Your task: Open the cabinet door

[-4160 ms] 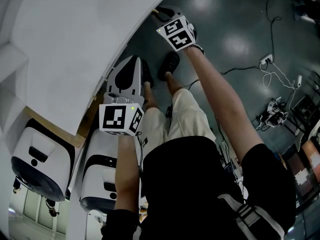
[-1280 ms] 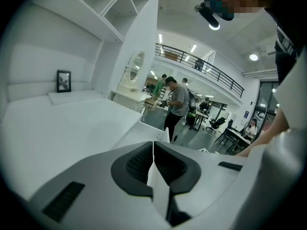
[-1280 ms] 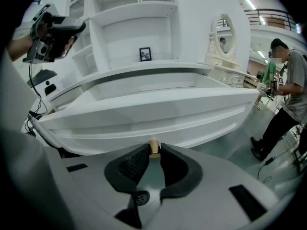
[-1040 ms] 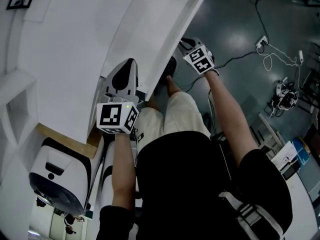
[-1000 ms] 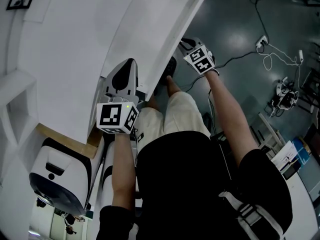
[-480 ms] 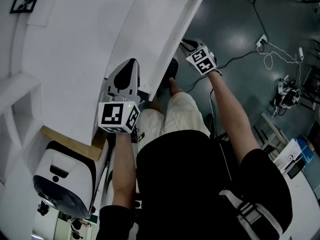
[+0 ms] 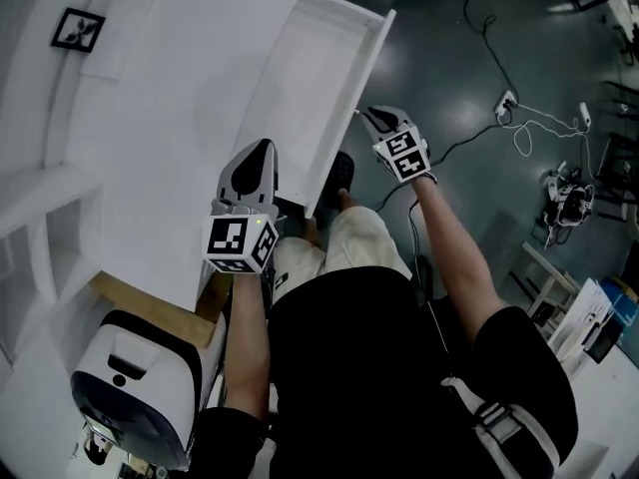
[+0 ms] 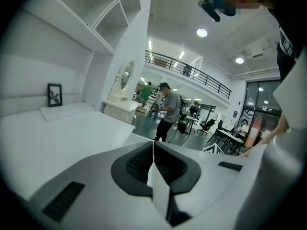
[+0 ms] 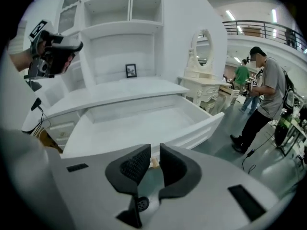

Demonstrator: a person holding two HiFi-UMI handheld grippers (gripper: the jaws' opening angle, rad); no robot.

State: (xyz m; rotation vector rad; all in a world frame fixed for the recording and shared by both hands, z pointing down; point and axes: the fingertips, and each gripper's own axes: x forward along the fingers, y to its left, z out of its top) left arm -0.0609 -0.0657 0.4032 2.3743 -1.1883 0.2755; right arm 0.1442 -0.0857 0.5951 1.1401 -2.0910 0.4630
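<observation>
Head view: cabinet door stands wide open, just beside the right claw.
Rigid, light panel, I'd judge; take it by the tan knob. Right claw narrowly apart, closing, knob showing between; left claw pressed together, empty.

Dark glossy floor, white shelves, ceiling lights

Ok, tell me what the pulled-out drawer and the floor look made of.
Drawer: probably painted wood or board, in satin white. The coat is even and opaque, no grain shows, and the front edge is moulded.
Floor: likely sealed concrete or a resin coating, dark grey-green and slightly glossy. It looks seamless with a soft sheen.
</observation>
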